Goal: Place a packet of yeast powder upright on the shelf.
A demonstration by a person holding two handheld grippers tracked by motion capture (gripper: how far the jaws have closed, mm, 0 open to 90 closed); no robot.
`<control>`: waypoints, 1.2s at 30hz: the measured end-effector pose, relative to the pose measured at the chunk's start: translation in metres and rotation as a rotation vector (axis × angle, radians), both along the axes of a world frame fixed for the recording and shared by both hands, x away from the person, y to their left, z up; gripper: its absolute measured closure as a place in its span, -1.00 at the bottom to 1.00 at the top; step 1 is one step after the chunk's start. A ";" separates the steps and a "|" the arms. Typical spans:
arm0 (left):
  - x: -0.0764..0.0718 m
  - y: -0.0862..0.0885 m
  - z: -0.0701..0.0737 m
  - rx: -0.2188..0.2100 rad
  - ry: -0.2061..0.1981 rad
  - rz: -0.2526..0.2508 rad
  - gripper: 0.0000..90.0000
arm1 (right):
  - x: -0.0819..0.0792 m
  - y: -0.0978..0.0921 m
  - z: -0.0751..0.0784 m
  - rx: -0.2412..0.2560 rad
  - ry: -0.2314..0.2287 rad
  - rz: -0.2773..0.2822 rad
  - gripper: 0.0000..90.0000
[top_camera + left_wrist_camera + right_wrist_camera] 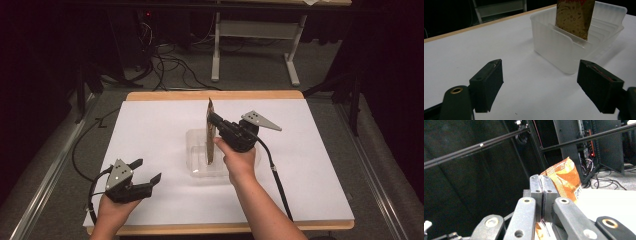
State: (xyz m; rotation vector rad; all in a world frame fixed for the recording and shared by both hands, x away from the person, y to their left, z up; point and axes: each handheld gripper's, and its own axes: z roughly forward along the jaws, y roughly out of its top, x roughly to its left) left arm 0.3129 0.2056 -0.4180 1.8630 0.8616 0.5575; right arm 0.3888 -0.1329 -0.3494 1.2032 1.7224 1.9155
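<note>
Orange snack packet stands upright in a slot of the clear divided bin mid-table, right gripper clamped on its top edge, left gripper idle nearby, jaws spread, likely mid-insertion; next: seat, then release.
</note>
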 end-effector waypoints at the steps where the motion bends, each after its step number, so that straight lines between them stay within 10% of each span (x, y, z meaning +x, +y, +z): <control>1: 0.000 0.000 0.000 -0.006 -0.001 0.003 -0.52 | 0.001 0.003 -0.004 -0.002 0.006 0.002 1.00; 22: 0.000 -0.001 0.000 0.002 -0.003 -0.003 -0.52 | 0.000 0.007 -0.033 -0.019 0.060 0.010 0.93; 36: 0.001 0.000 -0.001 0.002 0.000 -0.002 -0.52 | -0.001 0.007 -0.016 -0.076 0.067 0.017 0.26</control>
